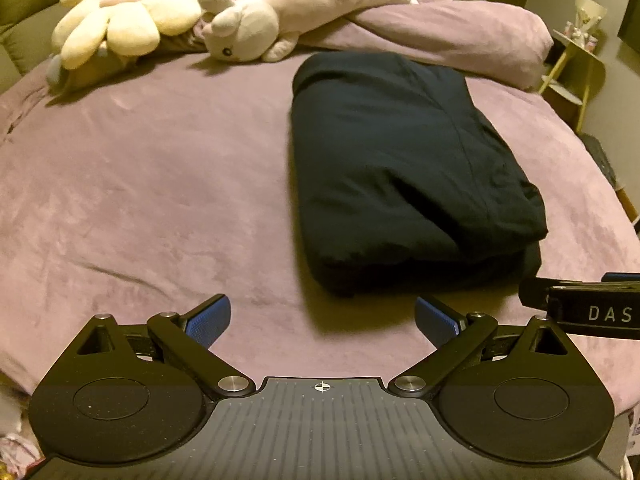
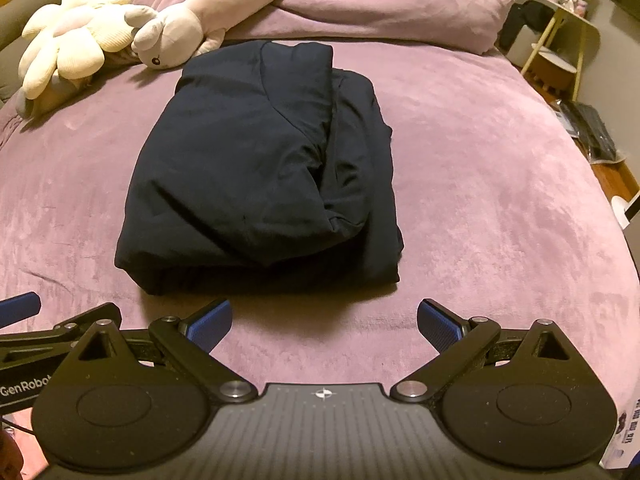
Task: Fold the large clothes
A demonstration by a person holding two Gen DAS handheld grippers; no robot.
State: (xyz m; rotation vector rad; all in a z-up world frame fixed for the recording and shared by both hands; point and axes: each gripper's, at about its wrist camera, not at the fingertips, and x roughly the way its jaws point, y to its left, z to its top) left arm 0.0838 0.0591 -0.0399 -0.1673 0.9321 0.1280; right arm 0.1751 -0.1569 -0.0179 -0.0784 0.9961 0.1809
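A home bedroom. Shown by a wide bed (image 2: 480,168) under a mauve plush cover, with a bunched duvet (image 2: 392,4) of the same colour at the bed's head. Beside the duvet, a long plush rabbit (image 2: 208,12) and a cream flower cushion (image 2: 68,28). Right of the bed, a small yellow-legged side table (image 2: 568,40) against the wall.

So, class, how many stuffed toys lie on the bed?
2: a cream flower cushion at the far left, and a long grey plush animal beside it, stretched across the rolled duvet. More may be hidden.
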